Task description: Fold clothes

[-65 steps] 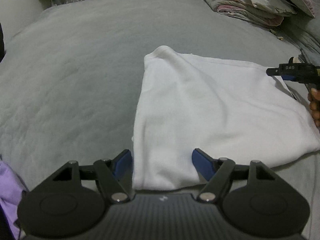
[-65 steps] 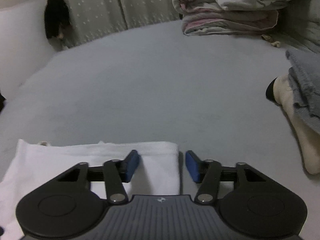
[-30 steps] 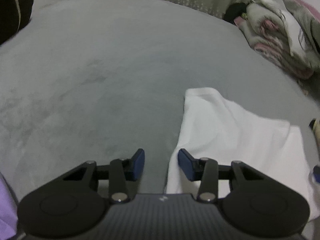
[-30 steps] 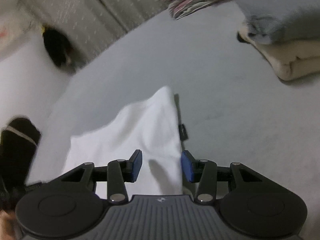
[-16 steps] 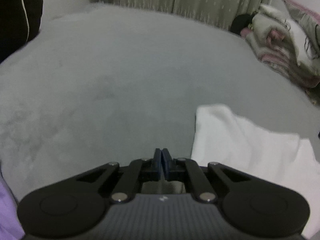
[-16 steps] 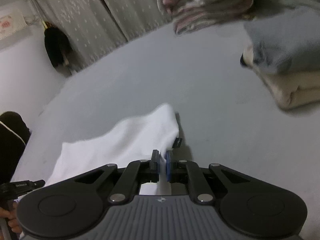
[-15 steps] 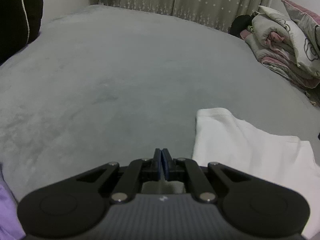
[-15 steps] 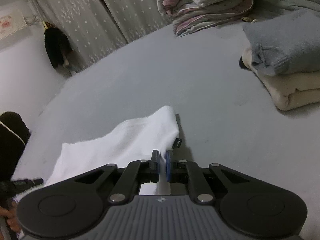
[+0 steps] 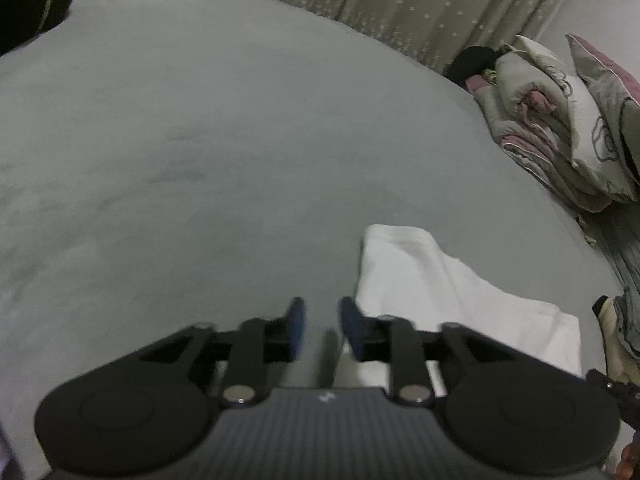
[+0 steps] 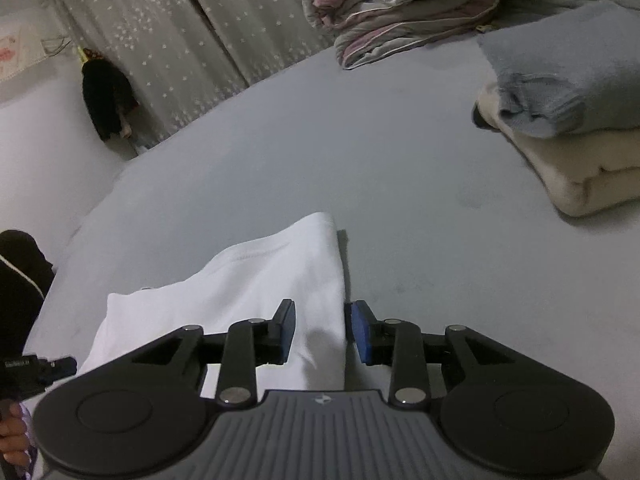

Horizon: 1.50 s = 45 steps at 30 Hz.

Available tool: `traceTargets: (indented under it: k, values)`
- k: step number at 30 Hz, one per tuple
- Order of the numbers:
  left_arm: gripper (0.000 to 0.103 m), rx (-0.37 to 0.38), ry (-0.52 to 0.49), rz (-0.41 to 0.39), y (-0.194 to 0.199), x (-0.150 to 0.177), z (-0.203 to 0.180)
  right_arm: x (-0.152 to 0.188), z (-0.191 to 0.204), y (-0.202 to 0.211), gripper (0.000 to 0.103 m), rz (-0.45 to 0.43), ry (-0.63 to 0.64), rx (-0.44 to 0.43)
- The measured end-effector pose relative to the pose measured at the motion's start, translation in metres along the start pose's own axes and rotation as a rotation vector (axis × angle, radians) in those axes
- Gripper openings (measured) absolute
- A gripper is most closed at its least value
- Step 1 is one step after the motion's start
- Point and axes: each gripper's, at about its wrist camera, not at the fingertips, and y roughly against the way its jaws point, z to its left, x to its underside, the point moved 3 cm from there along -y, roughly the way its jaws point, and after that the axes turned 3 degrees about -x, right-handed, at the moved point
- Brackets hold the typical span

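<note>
on the bed the white cloth lies flat. right gripper is spread over its near corner, left gripper spread beside its edge. a shallow pinch might catch only the top layer, wrecking the fold.

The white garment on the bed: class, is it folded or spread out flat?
Folded. The white garment lies on the grey bed as a compact doubled shape with a rounded fold edge; both grippers, left and right, are open.
</note>
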Motion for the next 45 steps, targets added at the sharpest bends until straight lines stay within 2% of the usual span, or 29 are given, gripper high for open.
traceTargets:
  k: [2,4,7,8,10,16,20,23,28,29,31,33,36,38,40,42,45]
  values:
    - [0.032,0.019,-0.03,-0.021,-0.008,-0.003,-0.008,-0.003,0.002,-0.009,0.031,0.001,0.009,-0.003]
    - [0.032,0.043,-0.042,-0.014,-0.015,-0.002,-0.014,-0.001,0.003,-0.016,0.021,0.002,0.038,0.012]
    - [0.03,0.012,-0.108,-0.015,-0.029,0.005,-0.024,0.0,0.006,-0.018,0.01,0.005,0.094,0.04]
    - [0.01,0.006,-0.147,-0.026,-0.031,0.007,-0.028,0.0,0.007,-0.018,0.006,0.005,0.113,0.051]
    - [0.007,0.0,-0.187,-0.042,-0.031,0.009,-0.032,-0.002,0.009,-0.015,0.005,-0.003,0.137,0.066]
    - [0.007,-0.009,-0.156,-0.114,-0.015,-0.003,-0.031,-0.008,0.029,0.001,0.005,-0.09,0.239,0.078]
    - [0.007,-0.059,-0.186,-0.109,-0.019,0.001,-0.029,-0.002,0.026,-0.007,0.005,-0.065,0.284,0.161]
    - [0.007,-0.055,-0.172,-0.12,-0.018,0.0,-0.028,0.001,0.018,-0.014,0.004,-0.035,0.271,0.191]
    - [0.007,-0.066,-0.129,-0.13,-0.012,-0.006,-0.024,-0.002,0.025,-0.007,0.004,-0.075,0.315,0.239]
    - [0.008,-0.072,-0.12,-0.129,-0.011,-0.007,-0.023,0.0,0.026,-0.009,0.004,-0.066,0.328,0.243]
    - [0.016,-0.085,-0.102,-0.129,-0.008,-0.008,-0.021,0.0,0.027,-0.008,0.004,-0.063,0.339,0.252]
    - [0.033,-0.098,-0.084,-0.128,-0.006,-0.01,-0.019,-0.001,0.029,-0.003,0.005,-0.069,0.34,0.26]
    - [0.031,-0.117,-0.056,-0.128,-0.003,-0.013,-0.016,-0.003,0.031,0.003,0.022,-0.078,0.341,0.272]
    - [0.031,-0.129,-0.038,-0.127,0.0,-0.015,-0.015,-0.005,0.033,0.009,0.024,-0.087,0.342,0.276]
    - [0.031,-0.138,-0.028,-0.129,0.004,-0.016,-0.015,-0.006,0.043,0.024,0.025,-0.115,0.34,0.23]
    - [0.032,-0.116,-0.079,-0.148,0.021,-0.009,-0.033,-0.002,0.054,0.032,0.027,-0.112,0.33,0.168]
    - [0.044,-0.078,-0.194,-0.131,0.034,0.023,-0.069,0.012,0.077,0.035,0.032,-0.074,0.327,0.071]
